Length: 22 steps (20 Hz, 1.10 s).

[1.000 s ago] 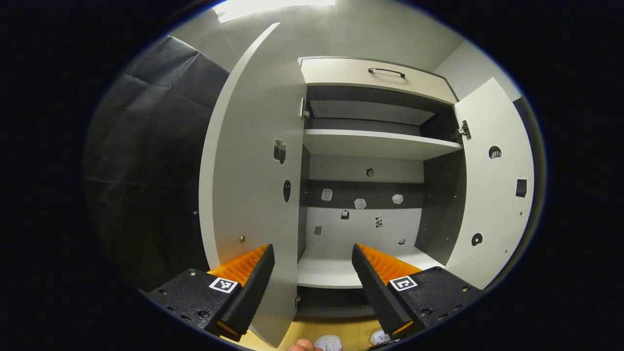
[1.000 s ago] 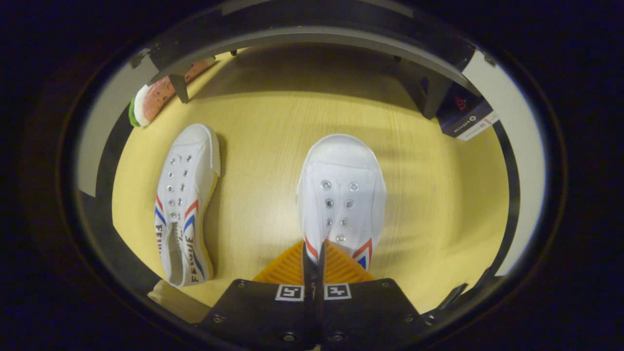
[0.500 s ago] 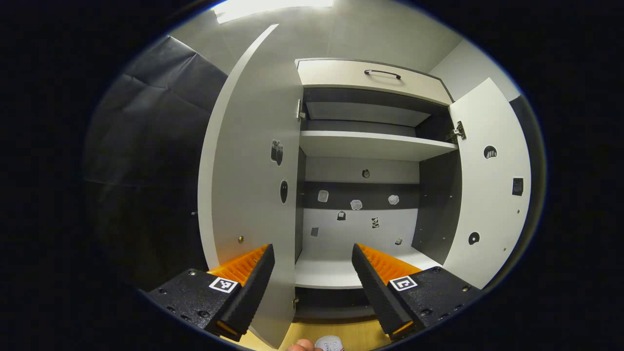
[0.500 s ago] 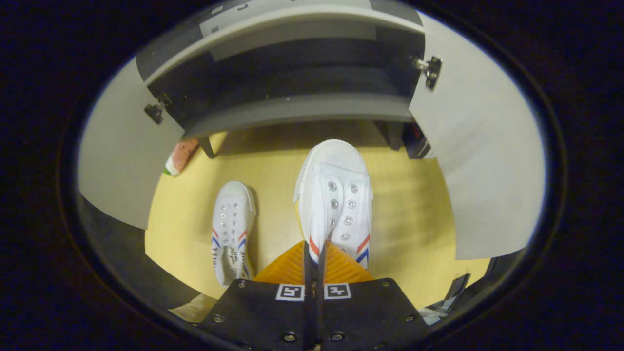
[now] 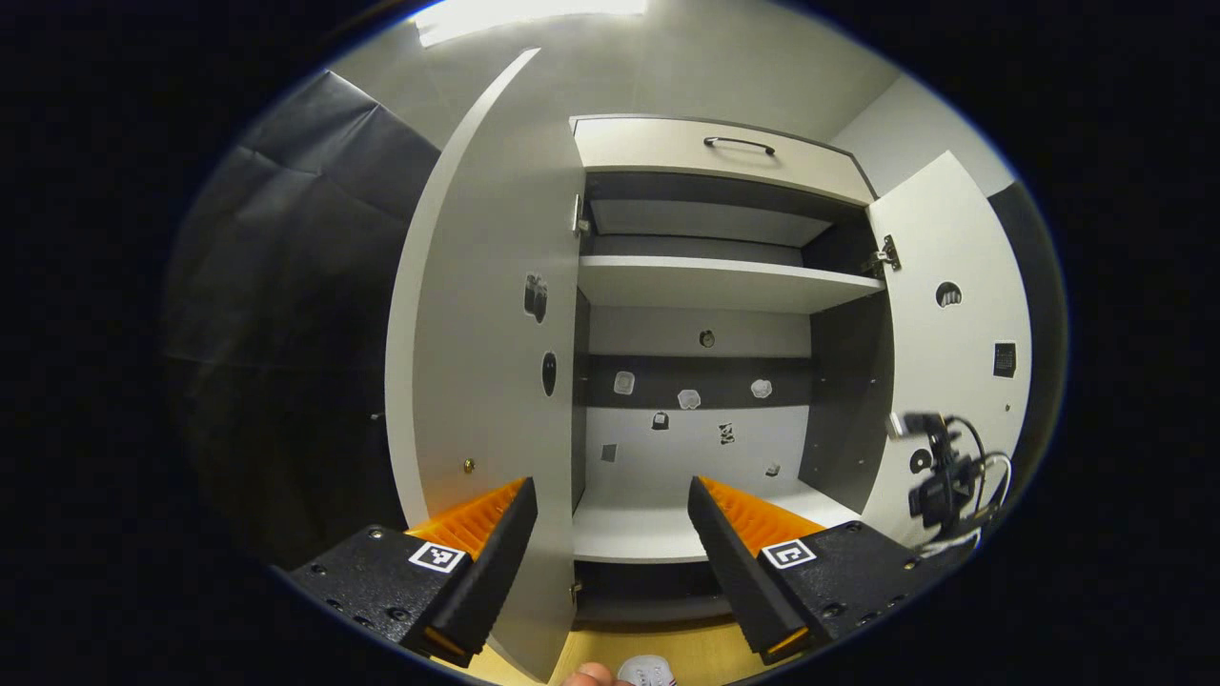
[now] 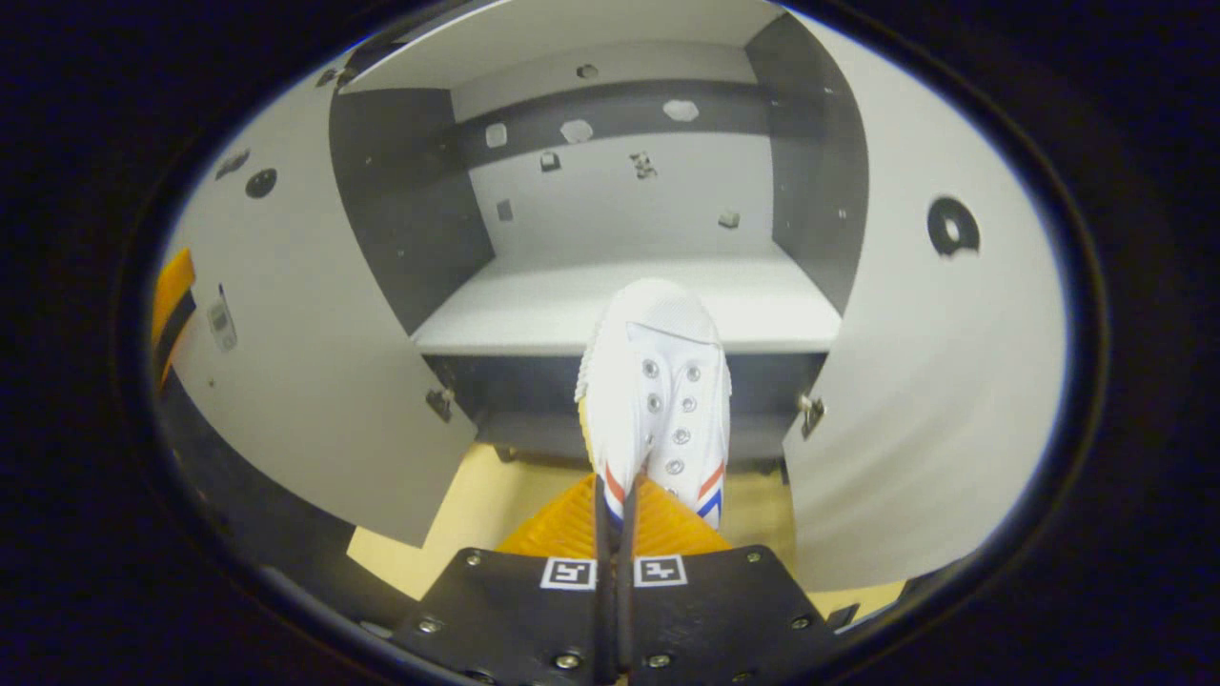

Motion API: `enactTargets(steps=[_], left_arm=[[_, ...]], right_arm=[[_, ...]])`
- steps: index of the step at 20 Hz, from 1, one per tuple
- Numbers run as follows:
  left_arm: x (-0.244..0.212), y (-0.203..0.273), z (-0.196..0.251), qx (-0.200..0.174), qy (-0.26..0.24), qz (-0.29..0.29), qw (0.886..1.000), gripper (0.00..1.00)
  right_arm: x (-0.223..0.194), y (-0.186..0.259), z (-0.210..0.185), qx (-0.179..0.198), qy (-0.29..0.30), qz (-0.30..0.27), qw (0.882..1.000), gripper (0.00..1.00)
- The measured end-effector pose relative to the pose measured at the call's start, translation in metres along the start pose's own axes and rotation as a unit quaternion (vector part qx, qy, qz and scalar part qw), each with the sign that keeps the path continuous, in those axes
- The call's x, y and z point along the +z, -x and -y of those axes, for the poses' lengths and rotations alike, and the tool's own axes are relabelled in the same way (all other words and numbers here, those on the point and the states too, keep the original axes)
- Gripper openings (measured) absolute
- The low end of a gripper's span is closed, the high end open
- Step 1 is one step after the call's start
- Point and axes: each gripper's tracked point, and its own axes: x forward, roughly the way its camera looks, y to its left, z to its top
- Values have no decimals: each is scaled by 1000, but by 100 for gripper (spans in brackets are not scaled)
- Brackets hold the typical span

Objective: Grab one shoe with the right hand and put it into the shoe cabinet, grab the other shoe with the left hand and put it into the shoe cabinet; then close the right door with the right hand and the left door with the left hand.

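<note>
Right gripper (image 6: 615, 514), bottom centre of the right gripper view: fingers pressed almost together, pinching the heel collar of a white shoe (image 6: 658, 391) with red and blue stripes. Shoe off the floor, long axis running straight away from the gripper, toe up-frame and pointing into the shoe cabinet (image 6: 629, 305). Toe cap overlapping the front edge of the lower shelf (image 6: 534, 310) in the picture; whether over the shelf or short of it cannot be told. Shelf bare and pale, sitting centre frame, right door (image 6: 915, 381) swung wide at the right of the frame, left door (image 6: 286, 381) wide at the left. Judged step: carrying the first shoe in. Coming move turning on one thing: shelf lying dead ahead along the shoe's own length, so a straight push forward, with the sole clearing the dark front rail below the shelf edge, then a set-down and release.

Left gripper (image 5: 610, 543), bottom of the left gripper view: jaws spread wide, nothing between them, facing the open cabinet from farther back. Same lower shelf between the fingers up-frame. Rig with cables at lower right of that frame, likely the other gripper. Toe of the second shoe (image 5: 646, 673) peeking at the bottom edge on the yellow floor (image 5: 696, 648), below this gripper. Right hand clearly the nearer to the shelf.
</note>
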Motion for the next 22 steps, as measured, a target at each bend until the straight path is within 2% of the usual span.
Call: enactTargets(steps=[5, 10, 13, 17, 22], left_arm=[[-5, 3, -1, -1, 3, -11, 1000, 97], [-6, 7, -2, 1, 4, -13, 1000, 97], [-7, 7, -2, 4, 1, -13, 1000, 97], [-9, 7, -3, 8, -9, -13, 1000, 97], [-10, 5, -3, 9, -14, -15, 1000, 97]], right_arm=[[76, -50, 15, -29, 14, 50, 998, 0], [122, -110, 38, -62, 4, 43, 997, 0], [129, -144, 52, -76, -15, 26, 997, 0], [118, -177, 58, -76, -37, -10, 996, 0], [107, -193, 51, -78, -27, -24, 996, 1]])
